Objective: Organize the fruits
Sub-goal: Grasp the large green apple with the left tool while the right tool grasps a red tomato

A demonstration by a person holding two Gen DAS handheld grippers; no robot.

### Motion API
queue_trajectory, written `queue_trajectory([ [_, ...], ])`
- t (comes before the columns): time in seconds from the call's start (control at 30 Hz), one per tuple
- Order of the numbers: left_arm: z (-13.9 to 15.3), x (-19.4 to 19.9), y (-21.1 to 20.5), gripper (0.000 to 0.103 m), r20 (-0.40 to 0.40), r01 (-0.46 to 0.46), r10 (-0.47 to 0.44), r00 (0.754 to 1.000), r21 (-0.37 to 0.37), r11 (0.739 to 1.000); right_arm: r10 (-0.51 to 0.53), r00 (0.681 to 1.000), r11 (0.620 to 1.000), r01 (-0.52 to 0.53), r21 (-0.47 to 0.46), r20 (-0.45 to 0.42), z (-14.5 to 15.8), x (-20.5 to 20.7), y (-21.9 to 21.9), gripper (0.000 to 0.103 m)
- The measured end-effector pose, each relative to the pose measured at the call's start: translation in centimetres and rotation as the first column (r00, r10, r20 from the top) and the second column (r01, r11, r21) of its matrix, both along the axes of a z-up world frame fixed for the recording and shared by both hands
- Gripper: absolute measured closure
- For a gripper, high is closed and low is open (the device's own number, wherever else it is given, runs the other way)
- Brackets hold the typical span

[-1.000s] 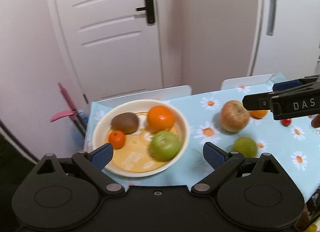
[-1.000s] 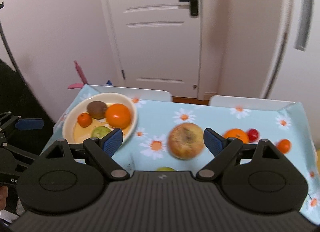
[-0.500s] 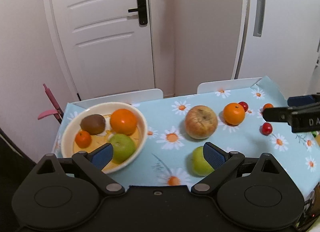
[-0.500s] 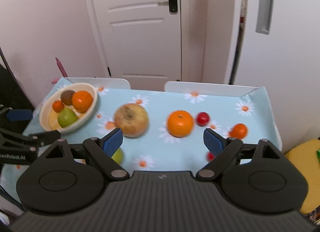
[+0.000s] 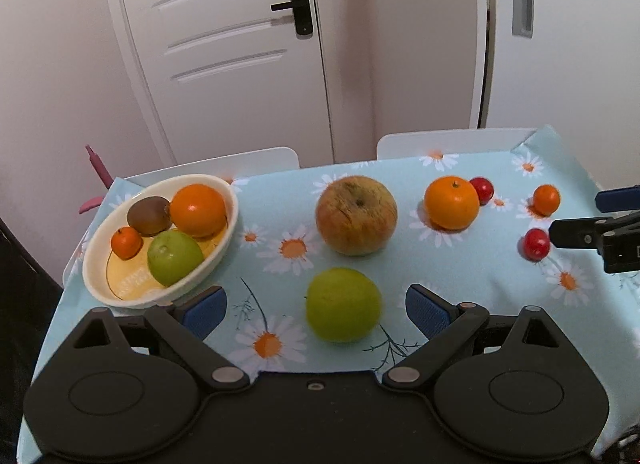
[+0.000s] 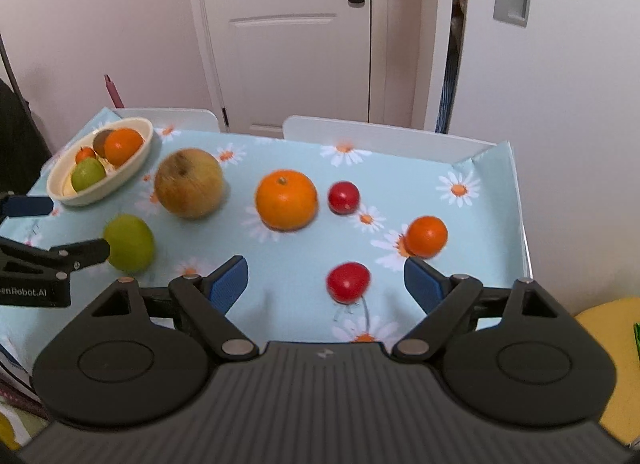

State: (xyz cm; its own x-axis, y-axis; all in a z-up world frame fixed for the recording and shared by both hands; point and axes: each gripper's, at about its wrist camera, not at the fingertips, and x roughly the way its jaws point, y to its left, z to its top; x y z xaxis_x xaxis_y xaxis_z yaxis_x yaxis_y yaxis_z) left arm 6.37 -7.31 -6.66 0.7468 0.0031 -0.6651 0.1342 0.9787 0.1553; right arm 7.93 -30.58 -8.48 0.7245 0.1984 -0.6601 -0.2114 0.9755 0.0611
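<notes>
bowl left, apple right of it

Glossy ceramic bowl; matt daisy-print tablecloth; rough-skinned apple.

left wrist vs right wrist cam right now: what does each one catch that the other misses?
Only the left wrist view: the left hand-held gripper from behind, open around the loose green apple, not touching it.

Only the right wrist view: the right hand-held gripper from behind, open, the near red fruit between its pads untouched; a yellow object beside the table.

Both: the bowl with four fruits, the big brownish apple, the large orange, the small orange, the far red fruit, the door handle.
</notes>
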Motion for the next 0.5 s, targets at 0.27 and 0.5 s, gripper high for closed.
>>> queue_trajectory([
  [0.27,-3.1,1.5,-1.7,0.014,0.008,-0.019,0.019,1.0,0.04,0.999,0.006,1.0,1.0,-0.006,0.017,-0.011,-3.1,1.5,-1.6,0.008],
  [0.5,-5.2,2.3,-2.0,0.029,0.0,-0.021,0.021,1.0,0.041,0.999,0.017,1.0,0.999,-0.017,0.029,-0.013,-4.7,2.3,-1.6,0.014],
])
